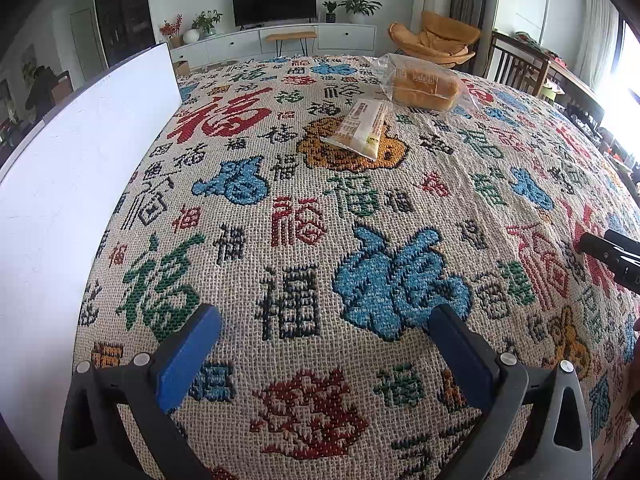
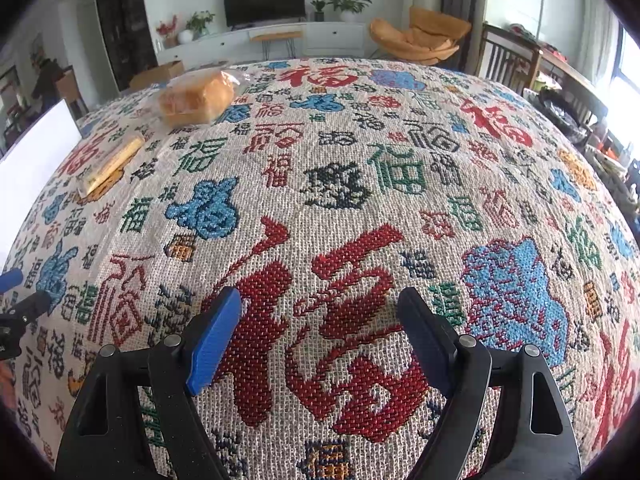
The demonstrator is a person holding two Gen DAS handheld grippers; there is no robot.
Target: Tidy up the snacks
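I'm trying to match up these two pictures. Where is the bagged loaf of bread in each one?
Left wrist view: the bagged loaf of bread lies at the far edge of the patterned cloth, upper right of centre.
Right wrist view: the same loaf sits at the far edge, upper left.
Shared landmark: the flat snack packet lies just in front of the loaf in both views, nearer the camera.

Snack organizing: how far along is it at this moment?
Nothing looks done. The bagged loaf of bread and the flat yellow snack packet lie loose on the patterned tablecloth. Left gripper and right gripper are open and empty. Both snacks remain to be handled.
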